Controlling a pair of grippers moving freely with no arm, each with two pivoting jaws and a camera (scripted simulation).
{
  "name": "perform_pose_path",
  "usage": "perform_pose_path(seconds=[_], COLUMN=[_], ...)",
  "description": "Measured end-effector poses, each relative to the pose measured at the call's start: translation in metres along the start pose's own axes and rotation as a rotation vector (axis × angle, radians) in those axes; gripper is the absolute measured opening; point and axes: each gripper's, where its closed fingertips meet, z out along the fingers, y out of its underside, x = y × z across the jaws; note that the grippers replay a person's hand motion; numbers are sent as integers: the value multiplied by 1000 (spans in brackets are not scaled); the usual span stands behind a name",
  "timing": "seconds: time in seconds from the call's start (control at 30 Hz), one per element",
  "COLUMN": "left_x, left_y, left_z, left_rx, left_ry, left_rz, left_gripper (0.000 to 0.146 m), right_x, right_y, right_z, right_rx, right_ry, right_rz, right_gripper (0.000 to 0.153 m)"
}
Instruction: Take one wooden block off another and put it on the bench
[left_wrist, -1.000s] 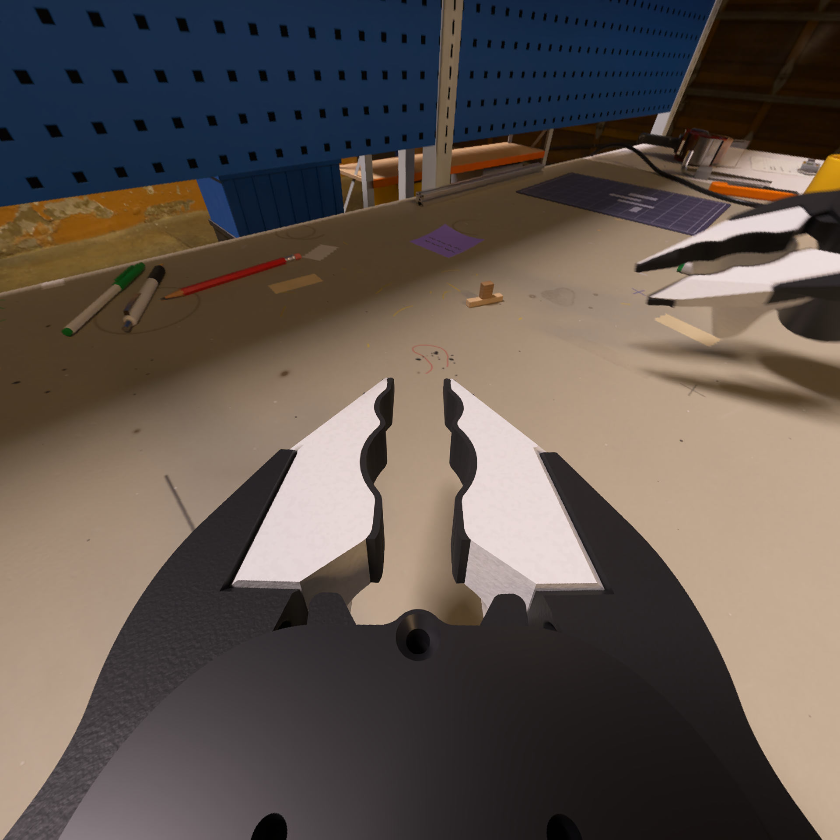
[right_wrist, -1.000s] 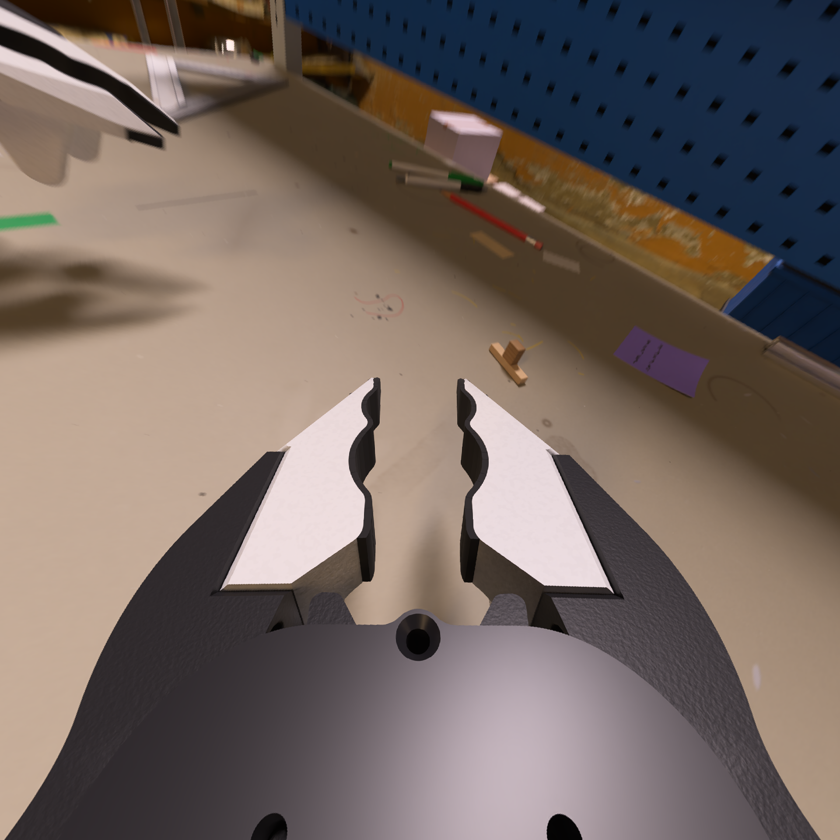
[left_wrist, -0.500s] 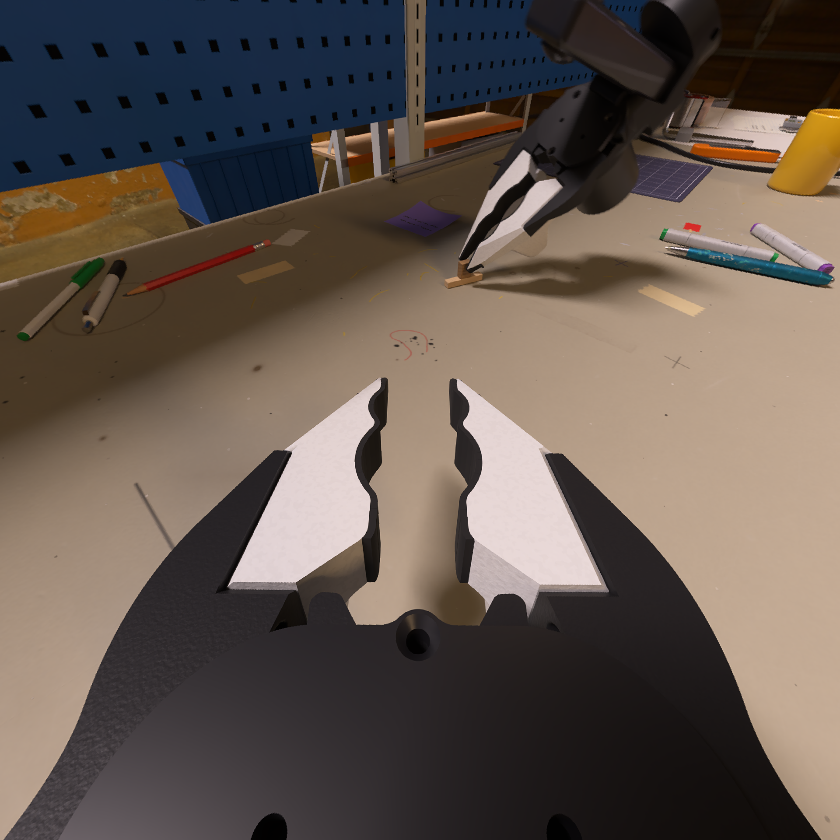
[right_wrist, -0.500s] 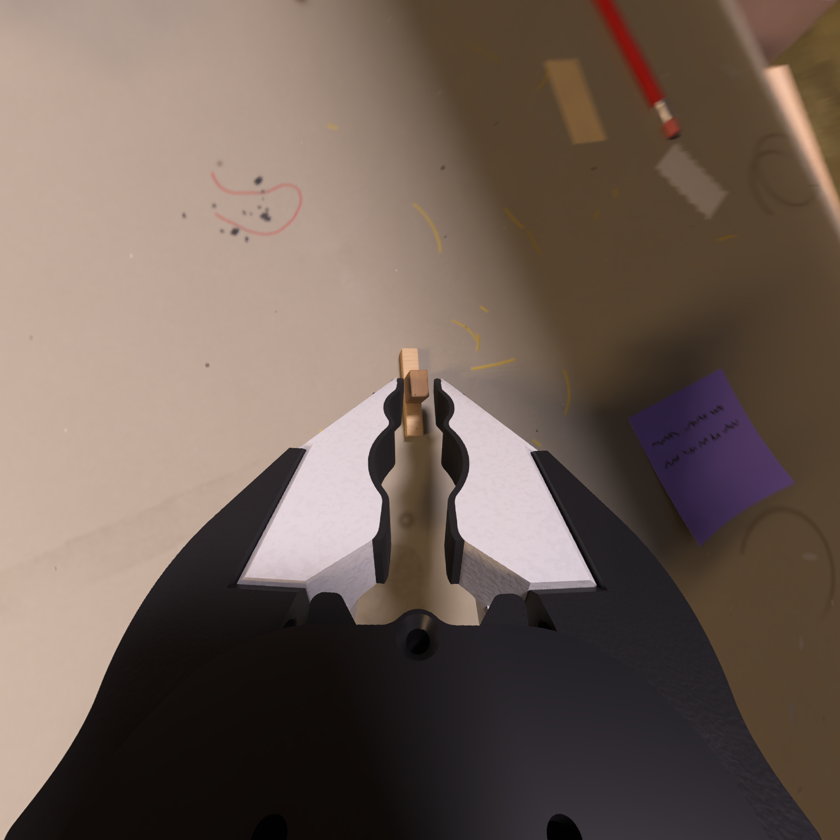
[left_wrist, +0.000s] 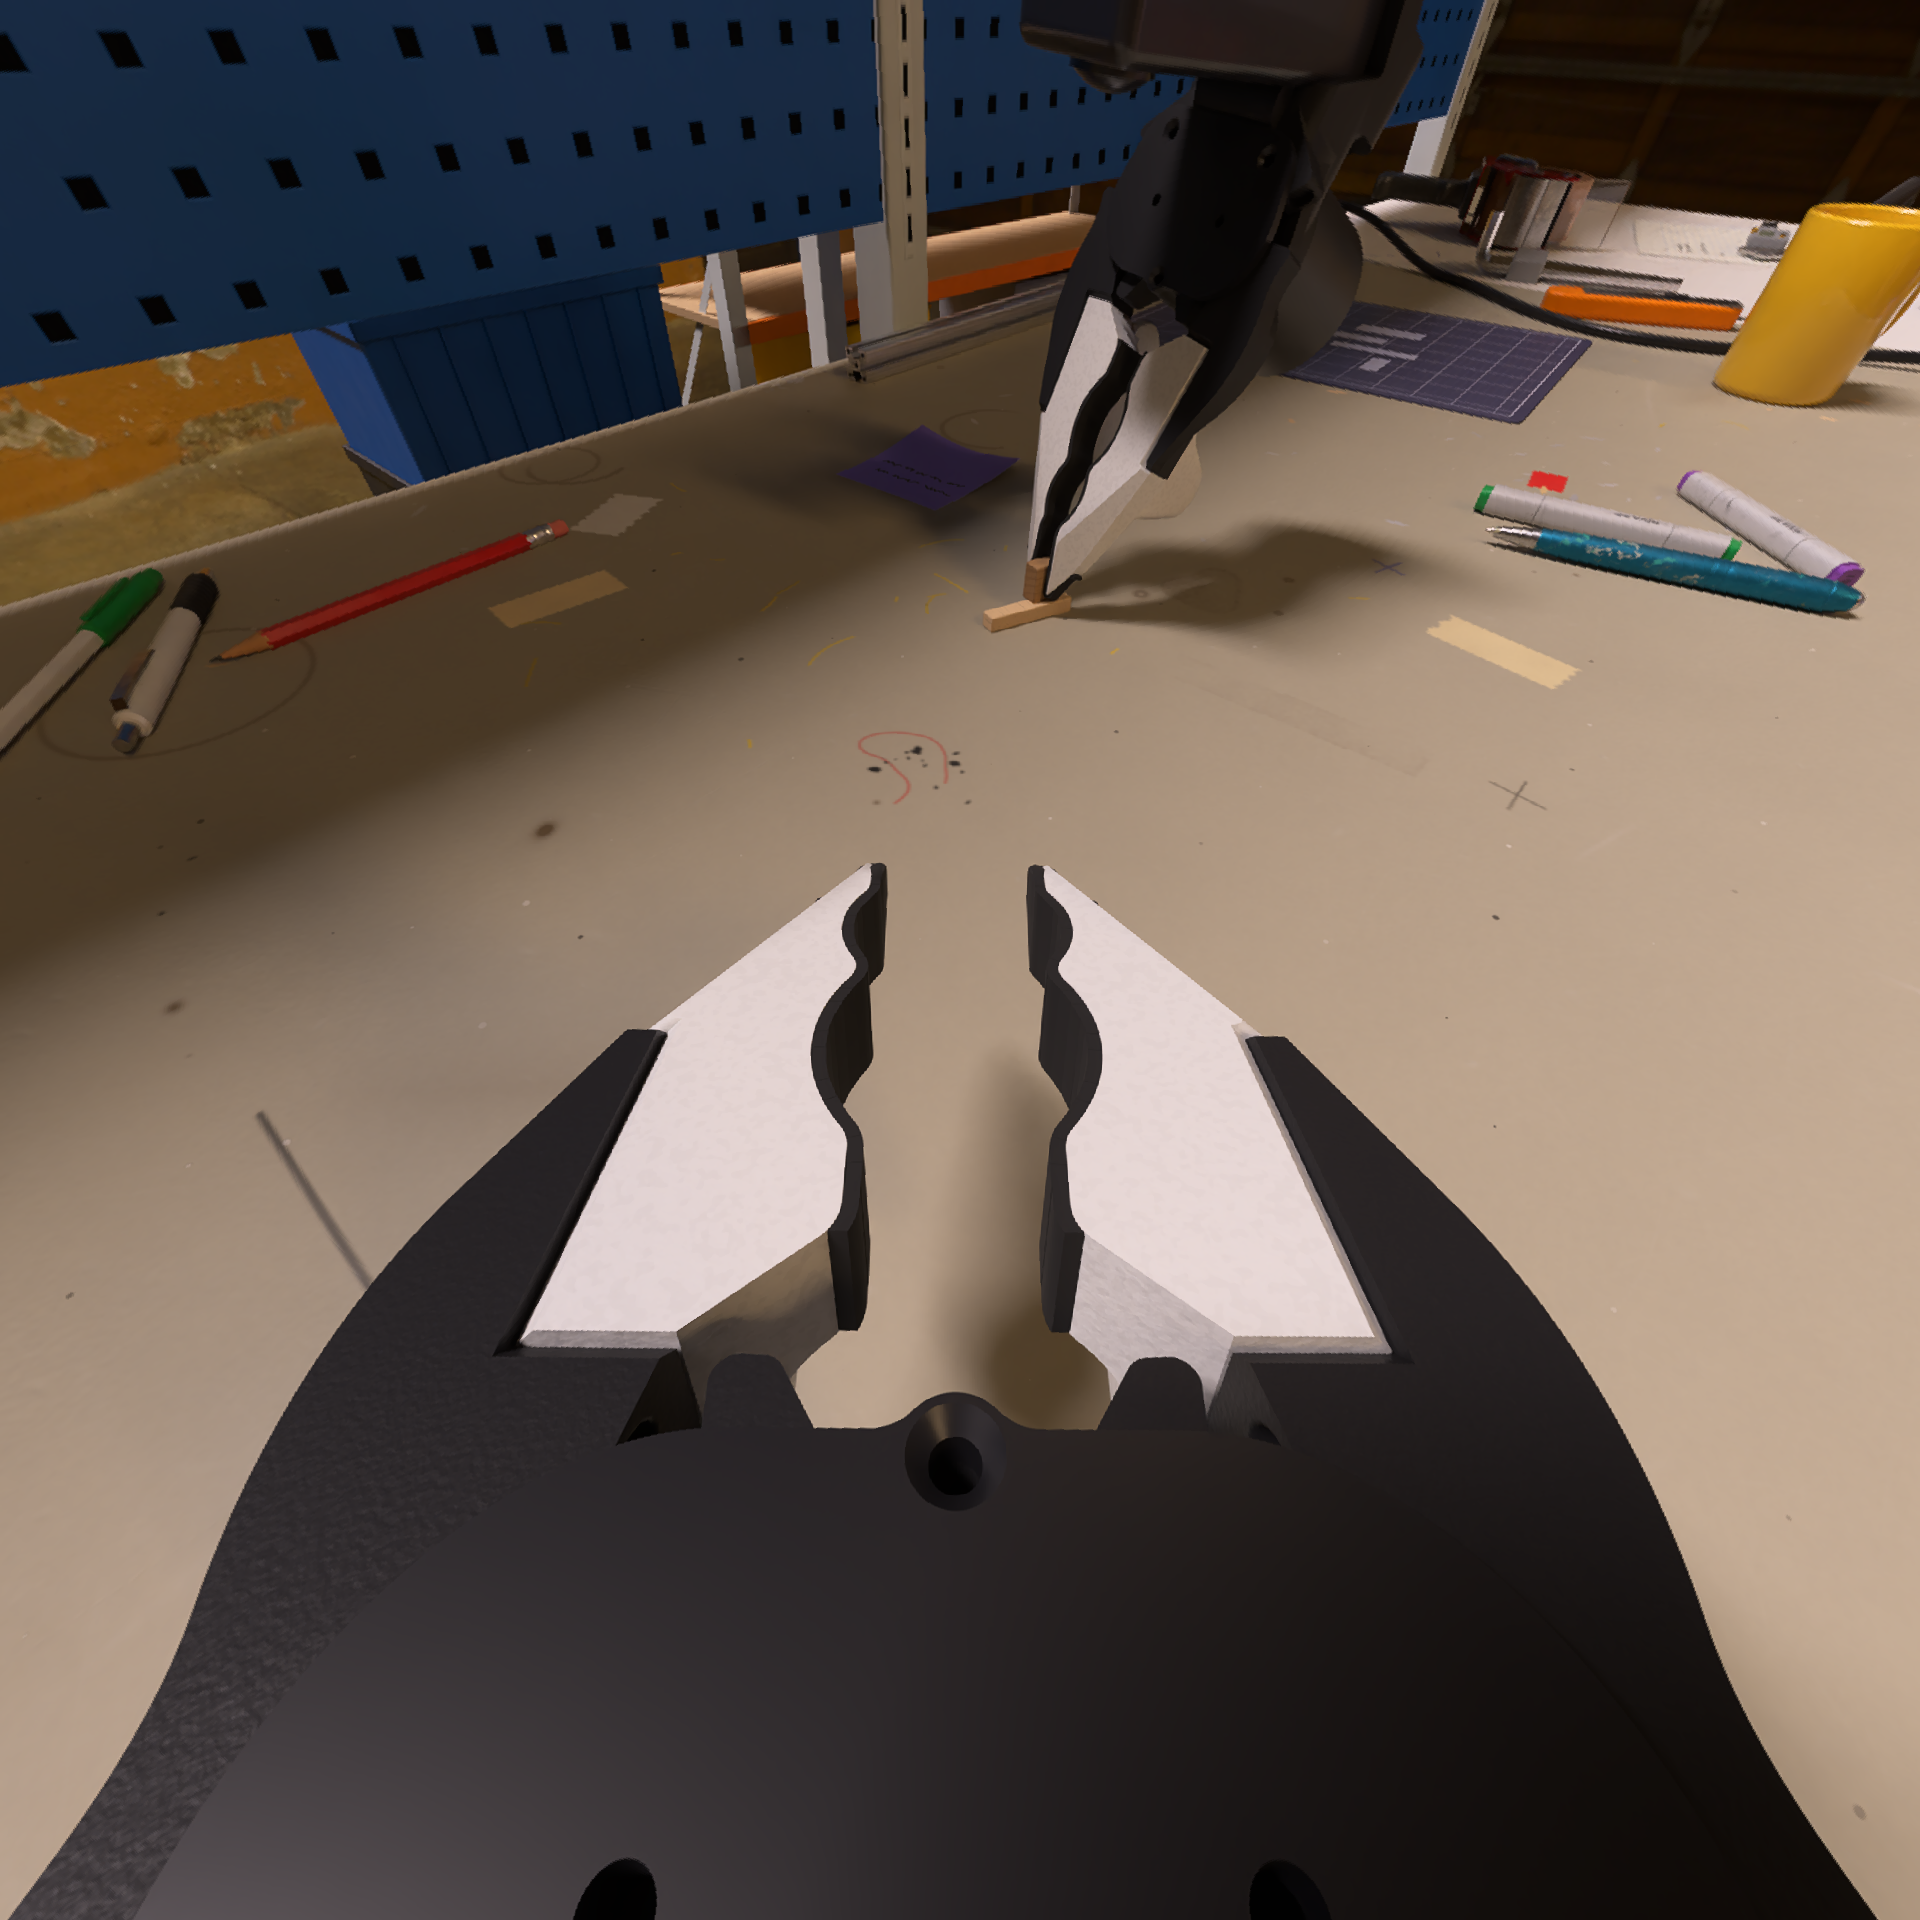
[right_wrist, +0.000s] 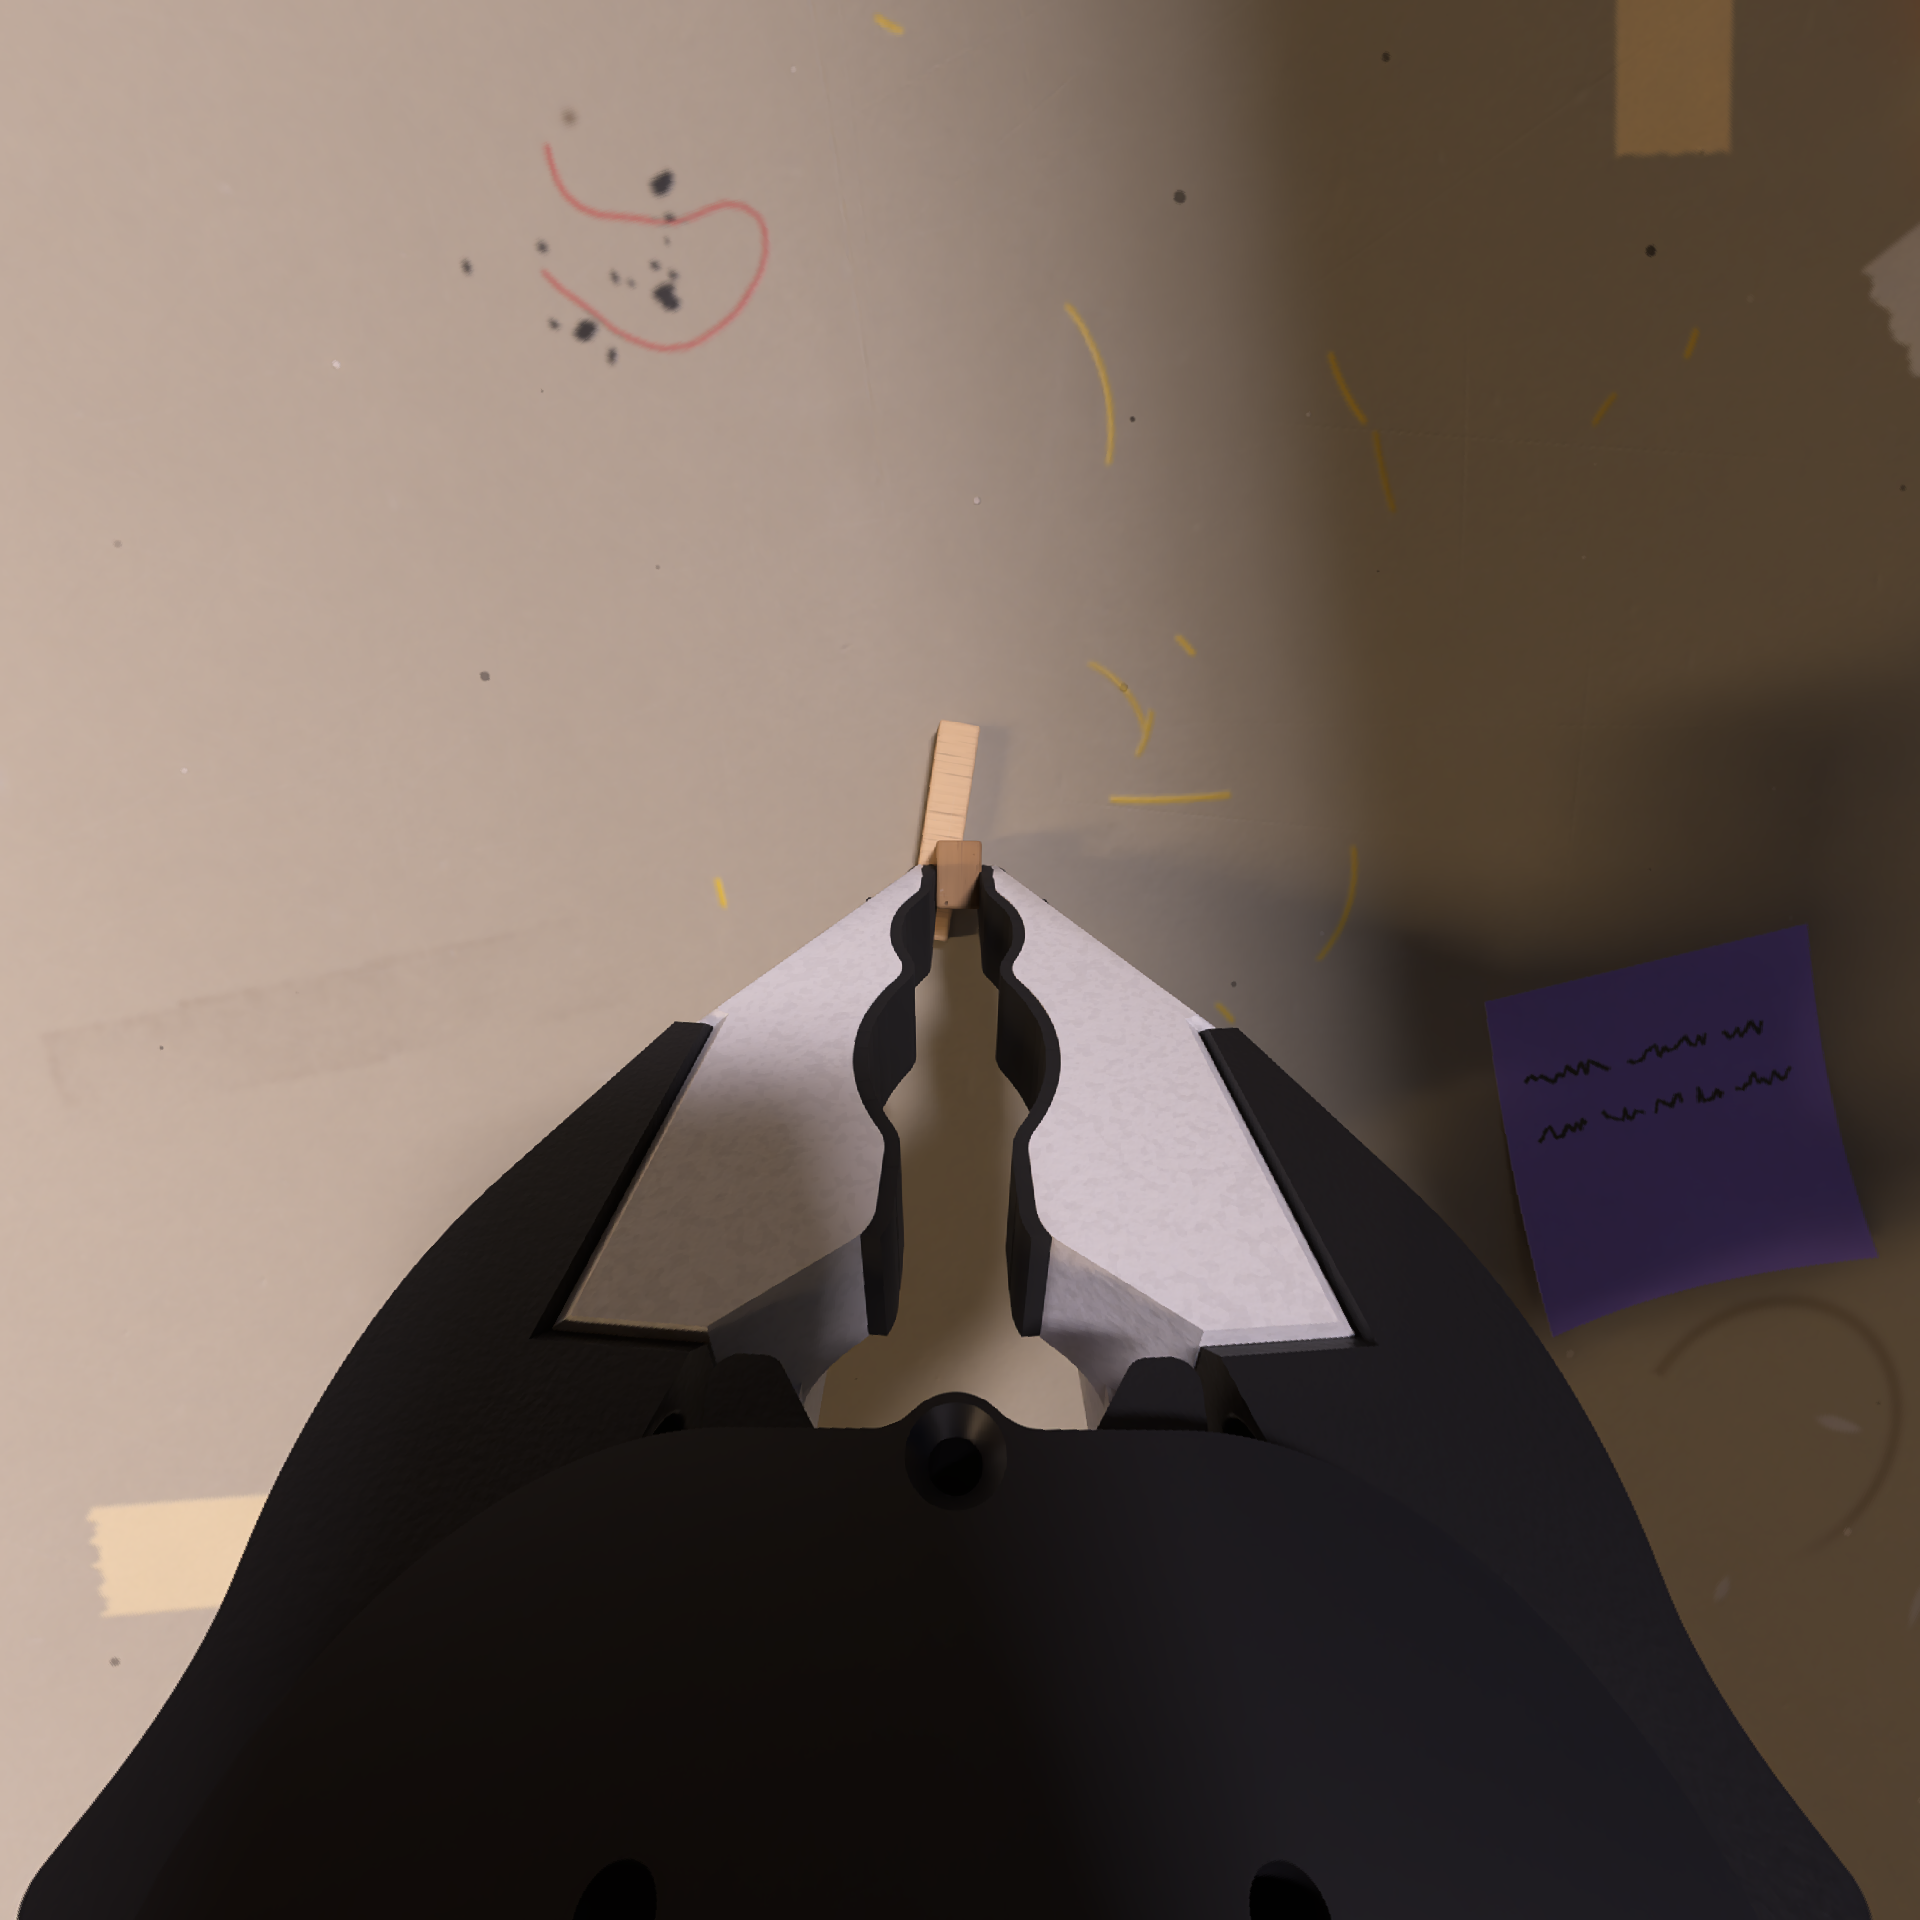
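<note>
My right gripper (right_wrist: 958, 883) pinches the small upright block (right_wrist: 957, 871) atop the flat block (right_wrist: 952, 784); my left gripper (left_wrist: 956, 878) hovers spread, well apart.

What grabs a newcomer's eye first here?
The right gripper, tilted steeply down mid-bench, its tips pinched on a small upright wooden block that stands on a flat wooden block. Next, the open left gripper filling the near foreground. Then the yellow mug at the far right of the tan bench.
</note>
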Motion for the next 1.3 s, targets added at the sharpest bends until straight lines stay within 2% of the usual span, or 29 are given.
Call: perform_pose_path(seconds=[0.23, 0.47, 0.57, 0.7, 0.8, 0.9, 1.0, 1.1, 1.3], left_x=[1, 2, 2, 3, 4, 4, 4, 4, 0], left_y=[2, 3, 3, 3, 2, 0, -1, 0, 11], left_z=[1, 2, 2, 1, 1, 0, 0, 1, 2], left_rx=[-10, -19, -17, -16, -13, -2, 4, -7, -82], left_ry=[5, 14, 15, 15, 14, 10, 8, 3, -29], left_rz=[0, 2, 5, 9, 12, 4, -9, -10, 12], left_gripper=[27, 27, 27, 27, 26, 27, 28, 28, 29], right_x=[0, -1, -9, -16, -47, -96, -146, -179, -198], right_y=[0, -1, -7, -28, -37, -26, -8, 7, 20], right_z=[1, 2, 1, -34, -64, -72, -60, -44, -25], right_rx=[-63, -98, -37, 105, 189, 166, 134, 108, 60], right_ry=[-33, -81, -92, -19, -16, -19, -37, -35, 2], right_rz=[-67, -49, -30, -32, -37, -39, -14, 27, 66], right_gripper=[7, 7, 7, 7, 7, 8, 8, 8, 8])
